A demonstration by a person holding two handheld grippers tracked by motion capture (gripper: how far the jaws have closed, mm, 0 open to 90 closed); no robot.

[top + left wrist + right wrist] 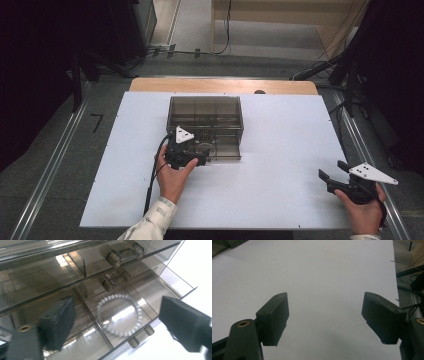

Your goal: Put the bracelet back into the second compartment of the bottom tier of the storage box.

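While both hands rest at the near side of the table, scene reads:
left gripper [113, 322]: jaws spread wide, nothing between the pads, hovering just above the pulled-out drawer at the organizer's near face
right gripper [324, 317]: jaws wide apart, empty, over bare tabletop well to the right of the organizer
bracelet [119, 315]: white beads, lying flat in the open drawer's middle compartment, not touched
drawer [172, 281]: bottom one, slid out toward the person
organizer [205, 112]: smoky clear plastic, upper drawers shut
table [280, 150]: white, organizer sits left of its centre
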